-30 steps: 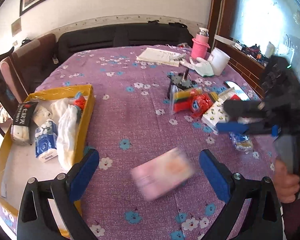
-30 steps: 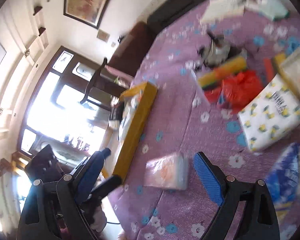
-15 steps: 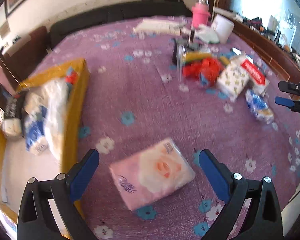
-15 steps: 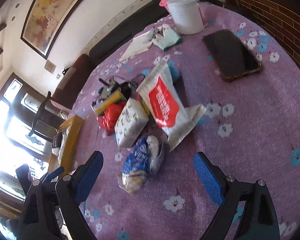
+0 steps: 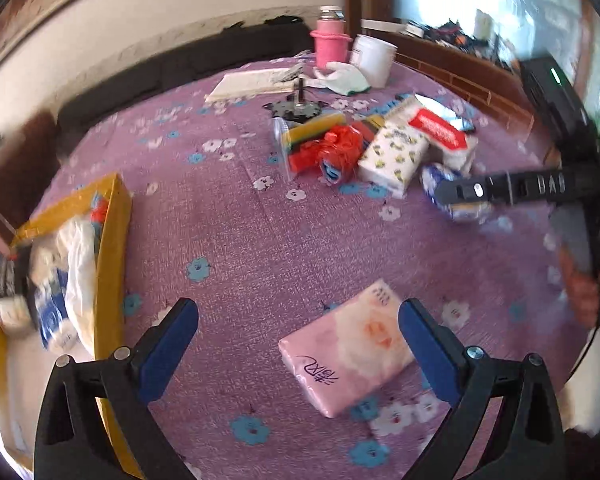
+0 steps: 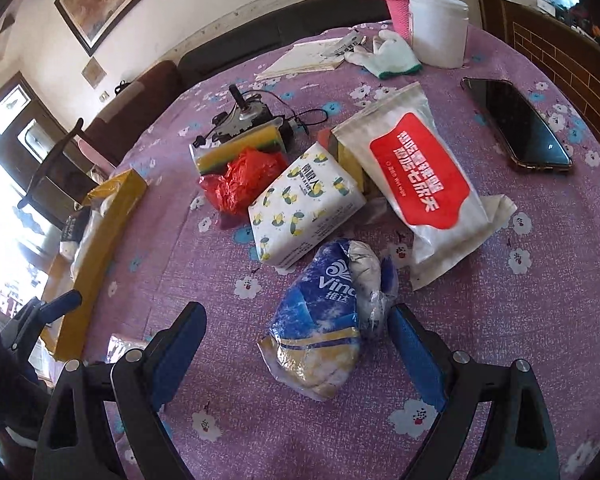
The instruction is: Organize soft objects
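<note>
A pink tissue pack (image 5: 346,354) lies on the purple flowered cloth between the fingers of my open left gripper (image 5: 298,338), toward its right finger. A yellow box (image 5: 114,240) with several tissue packs stands at the left. My open right gripper (image 6: 296,342) straddles a blue Vinda tissue pack (image 6: 320,320), not touching it. Behind it lie a white pack with yellow print (image 6: 304,208), a red-and-white wipes pack (image 6: 420,176), a red plastic bag (image 6: 240,180) and a yellow sponge pack (image 6: 236,148). The right gripper also shows in the left wrist view (image 5: 460,194).
A phone (image 6: 516,122), a white glove (image 6: 384,54), a white cup (image 6: 438,28), a pink bottle (image 6: 396,4), papers (image 6: 304,60) and a small motor with wires (image 6: 244,116) lie at the back. The yellow box (image 6: 100,232) is at the left. Dark sofa behind.
My right gripper has swung from the pink pack to the pile and closed in over the blue pack. The pink pack came to rest on the cloth; my left gripper hovers over it.
</note>
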{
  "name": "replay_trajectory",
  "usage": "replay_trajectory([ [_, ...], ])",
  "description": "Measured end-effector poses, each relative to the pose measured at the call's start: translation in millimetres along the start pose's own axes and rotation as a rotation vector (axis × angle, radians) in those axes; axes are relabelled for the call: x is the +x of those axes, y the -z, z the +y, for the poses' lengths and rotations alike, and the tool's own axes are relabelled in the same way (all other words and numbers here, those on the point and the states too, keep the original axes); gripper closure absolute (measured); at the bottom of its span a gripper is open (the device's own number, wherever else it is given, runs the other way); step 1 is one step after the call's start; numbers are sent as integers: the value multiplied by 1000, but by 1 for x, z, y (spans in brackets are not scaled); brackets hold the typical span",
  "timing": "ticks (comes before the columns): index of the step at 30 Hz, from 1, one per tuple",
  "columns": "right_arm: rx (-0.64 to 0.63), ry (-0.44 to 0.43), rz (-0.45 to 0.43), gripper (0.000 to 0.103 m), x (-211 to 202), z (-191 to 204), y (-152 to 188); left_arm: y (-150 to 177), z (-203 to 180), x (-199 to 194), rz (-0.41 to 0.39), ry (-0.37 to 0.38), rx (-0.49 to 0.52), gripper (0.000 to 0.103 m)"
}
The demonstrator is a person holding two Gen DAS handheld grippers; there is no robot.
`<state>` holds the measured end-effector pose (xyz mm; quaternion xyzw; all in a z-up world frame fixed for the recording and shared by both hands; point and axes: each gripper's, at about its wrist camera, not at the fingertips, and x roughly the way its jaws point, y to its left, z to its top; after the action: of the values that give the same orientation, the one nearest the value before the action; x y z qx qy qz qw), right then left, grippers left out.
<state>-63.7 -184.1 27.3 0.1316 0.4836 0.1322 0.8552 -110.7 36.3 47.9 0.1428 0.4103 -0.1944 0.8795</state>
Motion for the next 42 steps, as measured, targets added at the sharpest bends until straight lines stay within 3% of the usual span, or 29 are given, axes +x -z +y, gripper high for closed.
replay_trajectory([
  [4, 6, 14, 18, 9, 7, 2, -2, 6, -24, 15, 18, -21, 173, 2],
  [6, 9, 29, 27, 9, 11, 4, -3, 5, -31, 17, 0, 4, 213, 2],
  [9, 5, 55, 40, 9, 18, 10, -5, 1, -34, 24, 41, 22, 189, 2],
  [11, 1, 73, 40, 10, 21, 12, -5, 2, -31, 29, 91, 79, 137, 4],
  [12, -8, 88, 39, 15, 21, 13, -6, 4, -29, 31, 110, 112, 105, 8],
  [13, -16, 106, 39, 23, 21, 15, -6, 7, -27, 32, 128, 166, 69, 26],
  [14, -26, 129, 41, 38, 21, 16, -6, 9, -26, 32, 132, 207, 45, 39],
  [15, -36, 148, 45, 54, 21, 18, -6, 11, -26, 30, 127, 185, 46, 52],
  [16, -38, 143, 52, 54, 21, 18, -6, 12, -26, 29, 126, 152, 52, 73],
  [17, -35, 133, 55, 54, 20, 18, -5, 13, -24, 28, 128, 166, 37, 85],
  [18, -34, 121, 54, 54, 18, 19, -4, 14, -18, 27, 123, 198, 2, 86],
  [21, -59, 126, 37, 54, 11, 27, 0, 16, -9, 25, 102, 199, -30, 86],
  [22, -70, 124, 33, 54, 8, 31, 2, 17, -7, 23, 88, 199, -38, 81],
  [23, -77, 122, 33, 54, 7, 33, 3, 17, -6, 23, 77, 197, -43, 62],
  [25, -90, 133, 33, 54, 6, 39, 5, 15, -8, 18, 46, 177, -43, 33],
  [28, -77, 137, 29, 54, 2, 38, 8, 8, -11, 2, -1, 203, -65, 14],
  [35, -35, 156, -42, 54, -27, 23, 10, -7, -34, 7, 44, 229, -150, 10],
  [40, 8, 152, -100, 54, -54, 9, 8, -8, -72, 32, 126, 163, -131, 10],
  [42, 13, 145, -112, 54, -60, 9, 7, -8, -83, 43, 155, 102, -108, 10],
])
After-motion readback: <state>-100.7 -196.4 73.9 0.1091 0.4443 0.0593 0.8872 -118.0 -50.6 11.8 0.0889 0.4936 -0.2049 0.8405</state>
